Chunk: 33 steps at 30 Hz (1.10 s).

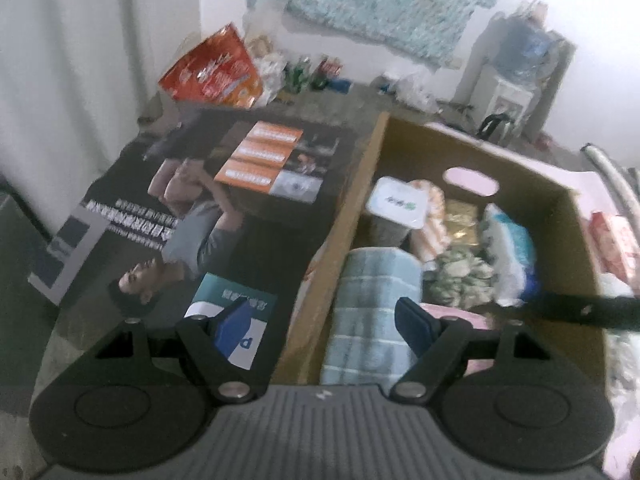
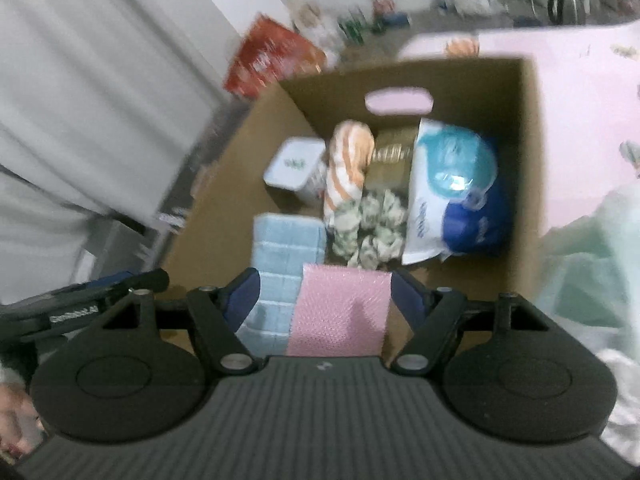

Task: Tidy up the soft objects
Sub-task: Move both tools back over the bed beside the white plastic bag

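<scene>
Left wrist view: the left gripper (image 1: 320,320) hangs with jaws spread and nothing between them, over the near wall of the cardboard box (image 1: 356,200) at centre right. Inside lie a rolled blue towel (image 1: 372,300), a striped orange cloth (image 1: 434,216), a crumpled patterned cloth (image 1: 460,276) and a blue-white pack (image 1: 510,248) — the box looks largely filled.

Right wrist view: the right gripper (image 2: 324,300) has jaws spread either side of a pink pad (image 2: 340,312) in the box at lower centre, seemingly not pinching it. Pale green fabric (image 2: 592,264) at the right edge sits outside the box, so likely 1 or more items remain.
</scene>
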Available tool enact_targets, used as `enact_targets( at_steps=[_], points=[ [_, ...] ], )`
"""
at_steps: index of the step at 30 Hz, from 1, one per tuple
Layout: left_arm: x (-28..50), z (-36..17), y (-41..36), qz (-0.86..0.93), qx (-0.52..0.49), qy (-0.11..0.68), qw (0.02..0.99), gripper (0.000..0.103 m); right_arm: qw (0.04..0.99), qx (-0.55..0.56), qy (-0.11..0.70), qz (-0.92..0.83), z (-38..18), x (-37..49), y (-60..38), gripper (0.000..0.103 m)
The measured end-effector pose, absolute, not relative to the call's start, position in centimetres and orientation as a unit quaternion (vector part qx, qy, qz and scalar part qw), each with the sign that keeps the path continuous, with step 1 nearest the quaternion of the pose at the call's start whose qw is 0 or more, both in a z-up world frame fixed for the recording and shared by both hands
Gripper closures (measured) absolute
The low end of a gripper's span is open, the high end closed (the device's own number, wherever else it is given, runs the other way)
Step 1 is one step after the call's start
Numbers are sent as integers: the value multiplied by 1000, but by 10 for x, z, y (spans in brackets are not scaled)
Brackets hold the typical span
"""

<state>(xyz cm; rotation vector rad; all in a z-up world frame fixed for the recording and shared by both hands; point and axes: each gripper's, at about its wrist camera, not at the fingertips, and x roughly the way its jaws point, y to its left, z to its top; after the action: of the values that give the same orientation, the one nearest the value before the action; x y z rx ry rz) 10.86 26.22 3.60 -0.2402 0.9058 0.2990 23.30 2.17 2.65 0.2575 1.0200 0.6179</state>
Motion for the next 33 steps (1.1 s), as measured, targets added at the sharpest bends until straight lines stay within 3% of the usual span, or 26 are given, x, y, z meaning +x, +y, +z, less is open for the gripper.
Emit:
enact_targets(
  at_steps=[11,19,23,33],
  points=[
    [57,63,178,49,-88,366,925,13,861,214,369,278,70,162,-133,19],
    [64,33,92,-89,-119,385,911,13,861,283,360,221,20,101,-213,19],
    [72,12,51,-135,-88,412,897,13,851,316,374,190,-12,83,-240,19],
    [81,-22,21,-142,-91,471,866,11,838,356,380,164,-41,79,-274,17]
  ],
)
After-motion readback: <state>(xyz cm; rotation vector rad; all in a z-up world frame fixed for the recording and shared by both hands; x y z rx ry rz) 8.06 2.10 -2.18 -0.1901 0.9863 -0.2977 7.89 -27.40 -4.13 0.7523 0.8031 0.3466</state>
